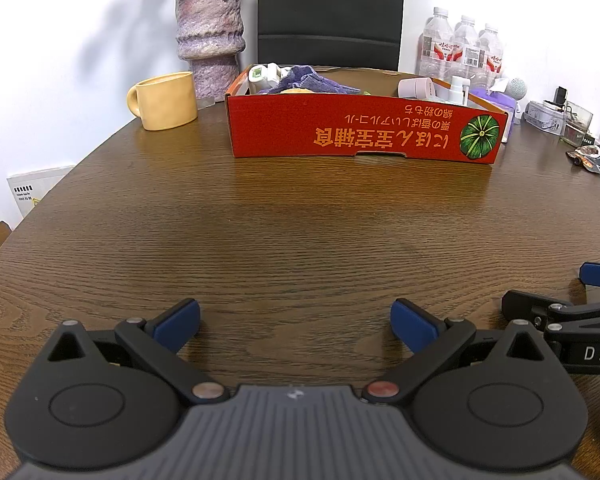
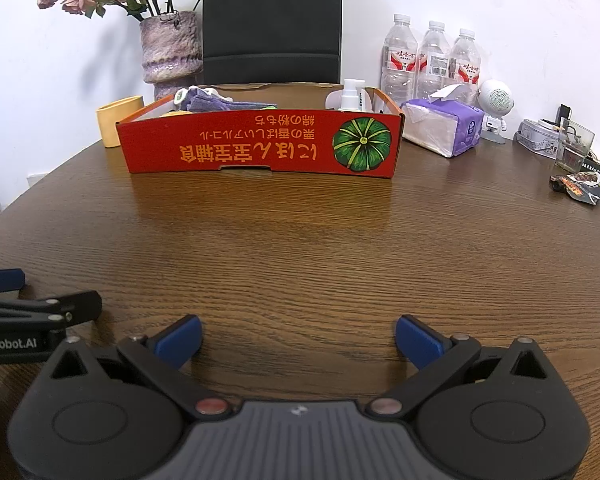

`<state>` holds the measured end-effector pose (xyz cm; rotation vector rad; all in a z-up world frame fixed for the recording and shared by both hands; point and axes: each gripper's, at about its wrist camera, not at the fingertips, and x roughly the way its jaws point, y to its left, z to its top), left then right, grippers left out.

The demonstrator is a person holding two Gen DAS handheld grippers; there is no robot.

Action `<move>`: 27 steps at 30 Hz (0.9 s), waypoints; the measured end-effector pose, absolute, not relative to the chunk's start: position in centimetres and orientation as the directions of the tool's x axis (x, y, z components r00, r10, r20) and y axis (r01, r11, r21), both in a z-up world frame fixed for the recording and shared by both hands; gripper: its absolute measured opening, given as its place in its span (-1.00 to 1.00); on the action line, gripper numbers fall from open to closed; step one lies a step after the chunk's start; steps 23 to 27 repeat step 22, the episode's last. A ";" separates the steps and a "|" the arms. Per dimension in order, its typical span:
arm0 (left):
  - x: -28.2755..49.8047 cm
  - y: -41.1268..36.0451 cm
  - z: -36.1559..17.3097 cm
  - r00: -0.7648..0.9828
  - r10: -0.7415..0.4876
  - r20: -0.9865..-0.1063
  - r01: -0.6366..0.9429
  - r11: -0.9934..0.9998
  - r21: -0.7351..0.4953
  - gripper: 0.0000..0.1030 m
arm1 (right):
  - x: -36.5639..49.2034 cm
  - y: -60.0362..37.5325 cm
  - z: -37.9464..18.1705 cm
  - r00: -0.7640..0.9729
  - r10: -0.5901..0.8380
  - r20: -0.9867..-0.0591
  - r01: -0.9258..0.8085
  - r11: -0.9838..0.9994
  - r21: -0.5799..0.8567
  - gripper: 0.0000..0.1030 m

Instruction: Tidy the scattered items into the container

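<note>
Here the red box (image 2: pixel 260 142) sits mid-table toward the far edge, holding a purple cloth (image 2: pixel 216 102) and a white spray bottle (image 2: pixel 350 94). Near the table (image 2: pixel 300 248) front, the left claw (image 1: pixel 296 322) and right claw (image 2: pixel 298 338) both gape wide, empty.

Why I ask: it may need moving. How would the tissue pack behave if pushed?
The tissue pack looks soft and light, so it would probably slide on the table, not tip. Its wrap may dent under fingers, and the loose top tissue could pull out.
</note>
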<state>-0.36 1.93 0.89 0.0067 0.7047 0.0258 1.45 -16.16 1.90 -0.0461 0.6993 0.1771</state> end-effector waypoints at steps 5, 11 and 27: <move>-0.4 1.9 0.9 0.762 0.026 -0.648 -0.021 1.000 0.015 1.00 | 1.4 -16.2 1.9 0.751 0.146 -0.644 -0.177 0.984 0.017 1.00; -0.4 1.9 0.9 0.762 0.026 -0.648 -0.021 1.000 0.015 1.00 | 1.4 -16.2 1.9 0.751 0.147 -0.644 -0.177 0.984 0.017 1.00; -0.3 2.0 0.9 0.762 0.021 -0.648 -0.018 1.000 0.012 1.00 | 1.4 -16.2 1.9 0.751 0.146 -0.644 -0.178 0.984 0.017 1.00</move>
